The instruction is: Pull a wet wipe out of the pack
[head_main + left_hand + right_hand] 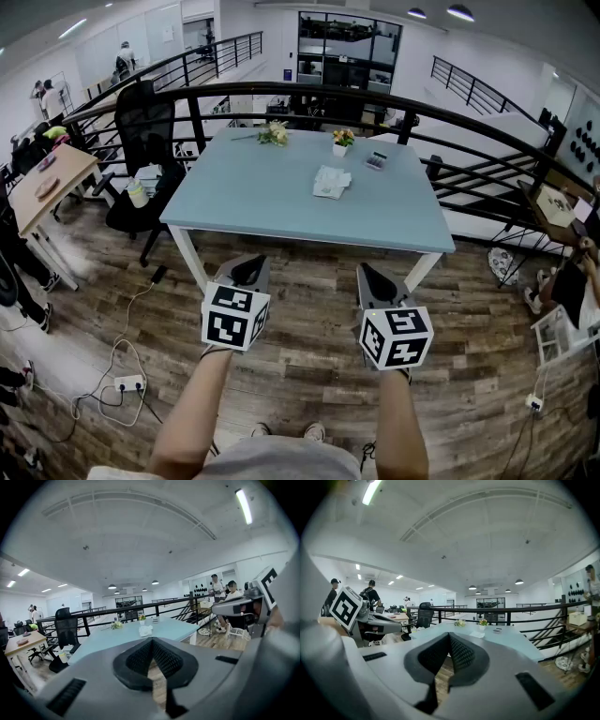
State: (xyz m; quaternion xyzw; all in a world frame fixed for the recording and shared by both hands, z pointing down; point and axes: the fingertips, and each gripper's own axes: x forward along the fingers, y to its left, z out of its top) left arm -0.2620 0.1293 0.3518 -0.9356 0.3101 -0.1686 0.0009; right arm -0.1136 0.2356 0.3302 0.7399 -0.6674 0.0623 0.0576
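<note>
Left gripper and right gripper — both pinched shut, empty — hover short of the blue table, off its near edge; the wet wipe pack lies untouched mid-table

Left gripper and right gripper held forward side by side, jaws closed, empty

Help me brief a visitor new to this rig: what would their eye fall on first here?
First the two black-and-white marker cubes low in the head view, on the left gripper and right gripper, both shut and empty above the wood floor. Next the pale blue table ahead of them, with a white wipe pack lying near its middle.
</note>
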